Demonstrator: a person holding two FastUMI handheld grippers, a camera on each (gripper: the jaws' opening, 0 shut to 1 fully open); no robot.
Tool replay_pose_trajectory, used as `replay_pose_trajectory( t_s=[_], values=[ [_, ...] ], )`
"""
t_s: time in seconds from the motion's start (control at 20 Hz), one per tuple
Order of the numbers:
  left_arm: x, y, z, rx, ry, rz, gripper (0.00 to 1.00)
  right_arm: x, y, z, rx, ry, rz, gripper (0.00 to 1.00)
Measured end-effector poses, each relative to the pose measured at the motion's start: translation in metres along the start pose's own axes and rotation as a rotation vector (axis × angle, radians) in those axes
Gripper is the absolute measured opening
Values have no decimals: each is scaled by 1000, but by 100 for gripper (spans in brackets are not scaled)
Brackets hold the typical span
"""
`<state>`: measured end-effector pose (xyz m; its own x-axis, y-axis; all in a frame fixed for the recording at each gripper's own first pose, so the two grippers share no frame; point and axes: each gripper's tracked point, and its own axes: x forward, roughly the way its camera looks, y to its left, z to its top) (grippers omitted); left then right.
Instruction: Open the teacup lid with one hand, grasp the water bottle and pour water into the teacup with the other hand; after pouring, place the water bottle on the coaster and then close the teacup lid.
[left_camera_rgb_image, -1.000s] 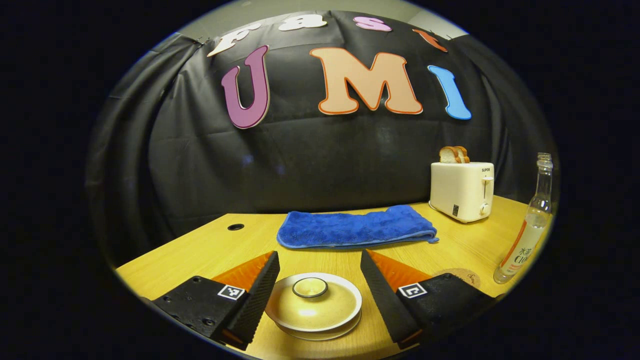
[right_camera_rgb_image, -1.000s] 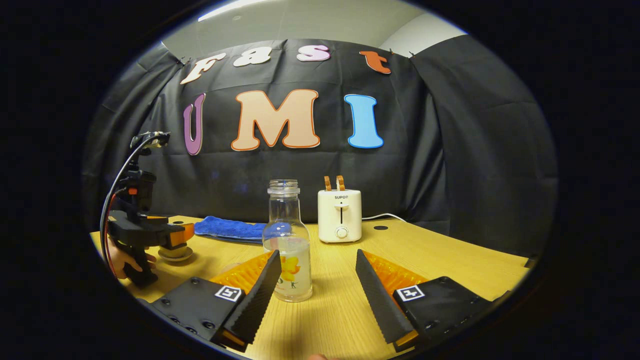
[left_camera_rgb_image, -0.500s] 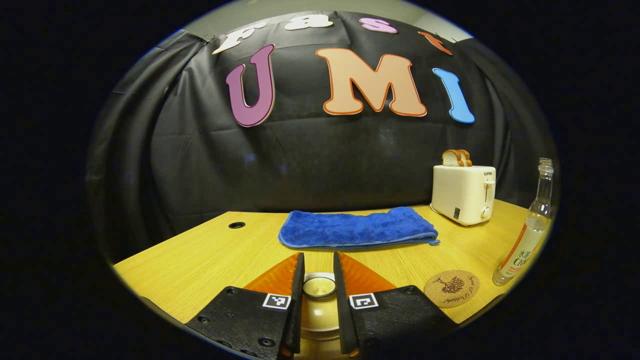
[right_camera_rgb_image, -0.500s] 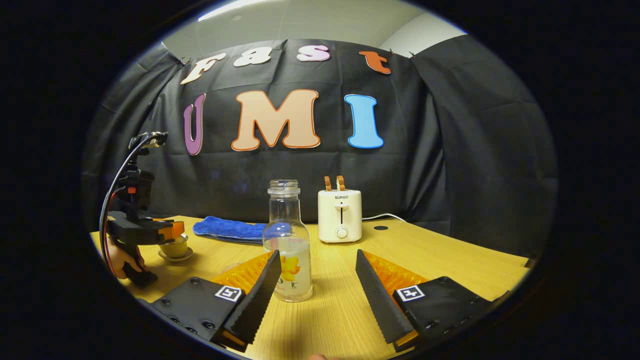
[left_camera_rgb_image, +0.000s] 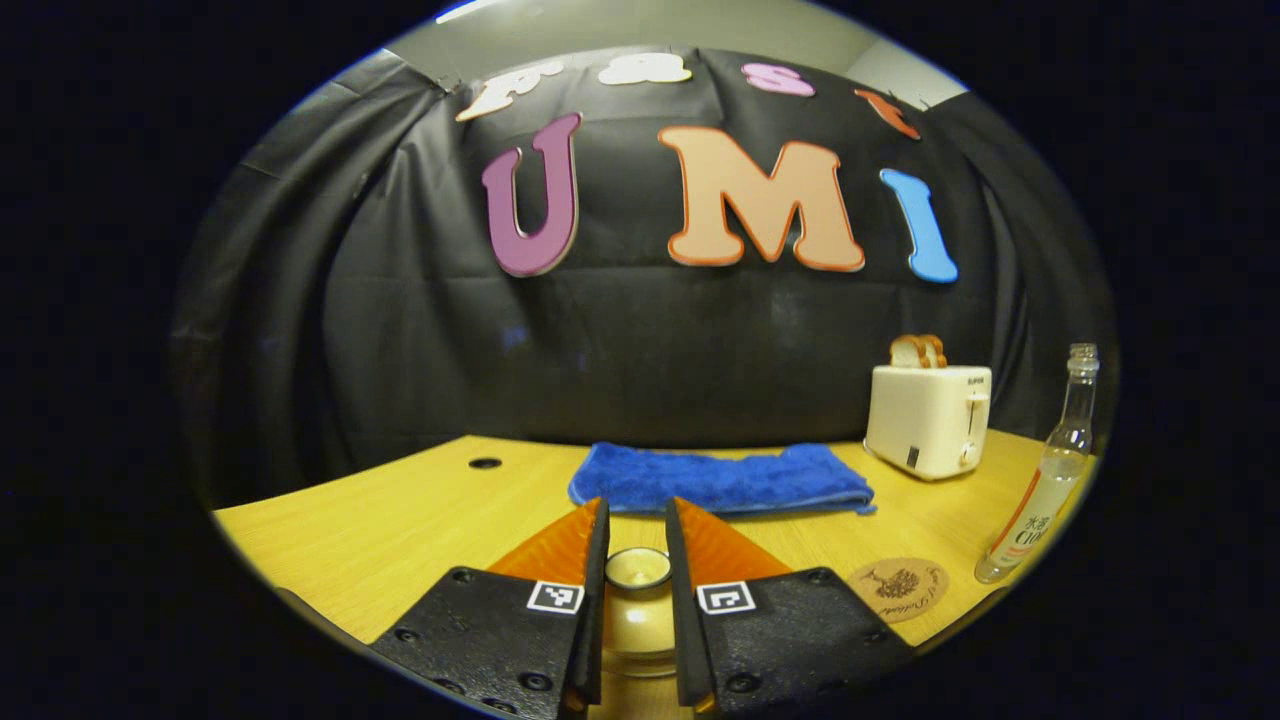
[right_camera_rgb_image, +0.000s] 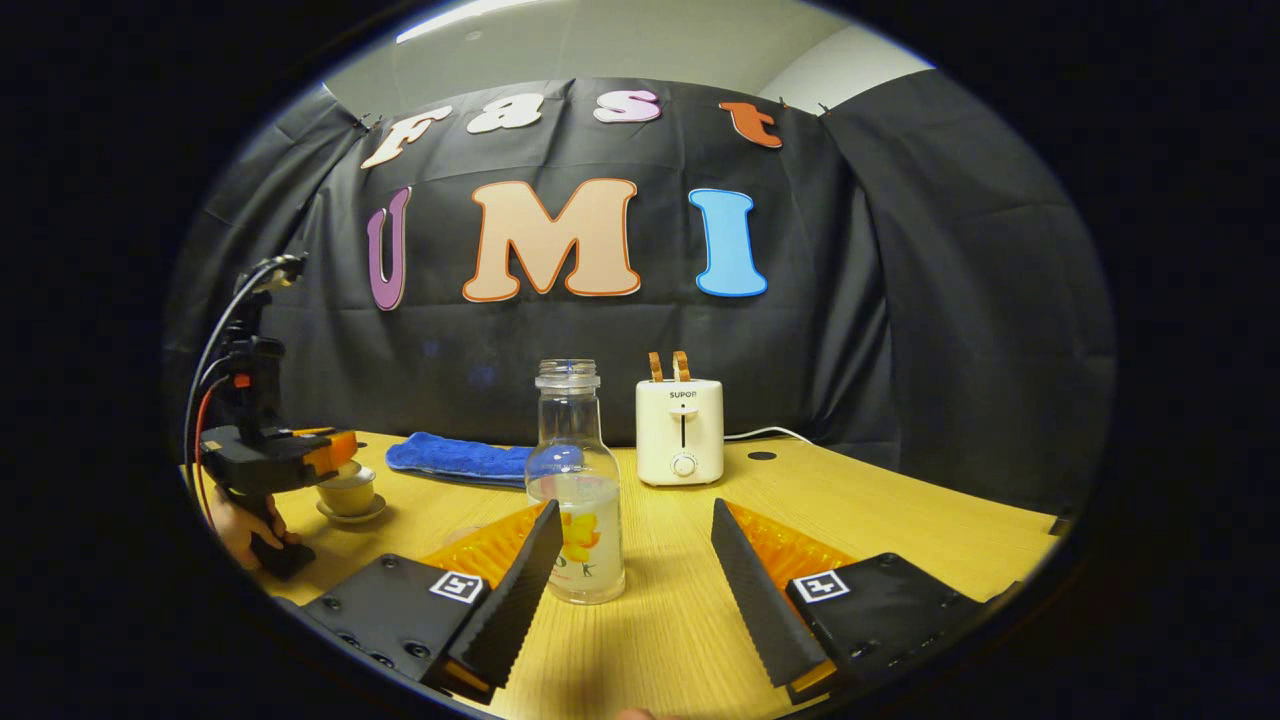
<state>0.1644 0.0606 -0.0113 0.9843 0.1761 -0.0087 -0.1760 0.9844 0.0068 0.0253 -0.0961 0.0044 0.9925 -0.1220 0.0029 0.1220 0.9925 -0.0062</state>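
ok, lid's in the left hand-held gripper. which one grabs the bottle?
Right. The right hand-held gripper is open with the water bottle standing just ahead; the left hand-held gripper is shut on the teacup lid.

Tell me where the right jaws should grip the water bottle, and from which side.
Grip the water bottle on its wide lower body, about at the label, coming in level from the front. It stands upright and uncapped on the table, just ahead of the open right gripper, so a side-on pinch should keep it vertical.

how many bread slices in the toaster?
2. Both bread slices stand upright side by side in the slots of the white toaster, at the back of the table right of the blue towel. Any others would be hidden inside.
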Motion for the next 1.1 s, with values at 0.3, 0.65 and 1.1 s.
replay_pose_trajectory(
  t_s=[0.3, 0.65, 1.1],
  values=[
    [-8, 2, 1, -13, -1, -4, 24, -1, 4, 0, 1, 3, 18, 95],
    [-57, 6, 4, -12, -14, -73, 24, 7, 18, -1, 3, 8, 74, 95],
    [-118, 36, 3, -8, -19, -129, 24, 50, 38, -4, 5, 8, 76, 95]
  ],
)
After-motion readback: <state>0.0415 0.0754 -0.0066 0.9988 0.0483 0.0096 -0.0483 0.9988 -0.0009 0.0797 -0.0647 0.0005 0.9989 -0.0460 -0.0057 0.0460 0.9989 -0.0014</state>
